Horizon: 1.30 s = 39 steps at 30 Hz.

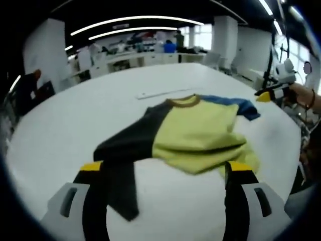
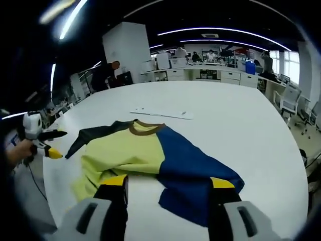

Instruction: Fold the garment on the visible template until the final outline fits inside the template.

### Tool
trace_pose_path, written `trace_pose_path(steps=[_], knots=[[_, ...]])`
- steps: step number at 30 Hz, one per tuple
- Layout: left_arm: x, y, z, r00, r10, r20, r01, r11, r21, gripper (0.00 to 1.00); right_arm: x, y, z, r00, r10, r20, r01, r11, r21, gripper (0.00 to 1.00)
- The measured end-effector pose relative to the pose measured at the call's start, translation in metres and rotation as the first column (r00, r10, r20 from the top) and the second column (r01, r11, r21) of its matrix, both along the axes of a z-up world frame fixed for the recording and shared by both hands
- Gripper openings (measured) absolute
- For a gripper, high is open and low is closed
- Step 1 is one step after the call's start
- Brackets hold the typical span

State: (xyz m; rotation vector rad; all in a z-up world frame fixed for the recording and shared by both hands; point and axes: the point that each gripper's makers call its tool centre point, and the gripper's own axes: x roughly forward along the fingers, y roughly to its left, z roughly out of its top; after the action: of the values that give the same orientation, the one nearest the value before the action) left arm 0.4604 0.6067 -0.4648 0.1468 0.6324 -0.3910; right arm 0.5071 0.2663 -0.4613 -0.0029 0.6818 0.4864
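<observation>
Yellow, blue and dark garment [image 1: 193, 133] lies rumpled on the white desk [image 1: 60, 130]; left gripper [image 1: 165, 168] and right gripper [image 2: 168, 182] jaws spread, holding nothing

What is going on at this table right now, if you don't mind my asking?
A person holds a two-jaw gripper in each hand over a white table where a shirt lies partly folded: yellow-green body, brown collar, one dark sleeve and one blue. The left gripper and the right gripper both hover open near its edge, holding nothing. A flat white strip lies beyond the collar.
</observation>
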Motion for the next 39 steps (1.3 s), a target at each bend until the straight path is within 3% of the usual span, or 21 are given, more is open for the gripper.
trace_pose_path(steps=[6,16,21,24,29,31,39], knots=[[-0.015,-0.024,-0.002,0.999,-0.045,0.006,0.045,0.999,-0.015,0.99,-0.008,0.026,-0.007,0.998,0.057,-0.017,-0.057,0.998,0.018,0.62],[-0.029,-0.052,-0.014,1.000,-0.031,-0.001,0.031,0.998,-0.049,0.98,-0.015,0.064,-0.024,0.991,0.129,-0.039,-0.127,0.991,0.046,0.55],[-0.036,-0.062,-0.024,1.000,-0.024,0.001,0.024,0.999,-0.021,0.90,-0.012,0.079,-0.037,0.987,0.154,-0.043,-0.150,0.986,0.076,0.47],[-0.041,-0.071,-0.031,1.000,-0.006,-0.020,0.005,0.998,-0.069,0.85,-0.011,0.089,-0.044,0.985,0.168,-0.048,-0.162,0.982,0.100,0.41],[-0.047,-0.079,-0.040,0.999,-0.025,-0.034,0.023,0.998,-0.064,0.72,-0.009,0.099,-0.051,0.984,0.174,-0.050,-0.167,0.980,0.109,0.34],[-0.048,-0.084,-0.042,0.998,-0.029,-0.047,0.023,0.992,-0.123,0.63,-0.006,0.103,-0.056,0.984,0.172,-0.046,-0.166,0.980,0.109,0.31],[-0.055,-0.092,-0.050,0.996,-0.056,-0.068,0.048,0.993,-0.112,0.48,-0.003,0.118,-0.068,0.984,0.174,-0.046,-0.167,0.977,0.132,0.21]])
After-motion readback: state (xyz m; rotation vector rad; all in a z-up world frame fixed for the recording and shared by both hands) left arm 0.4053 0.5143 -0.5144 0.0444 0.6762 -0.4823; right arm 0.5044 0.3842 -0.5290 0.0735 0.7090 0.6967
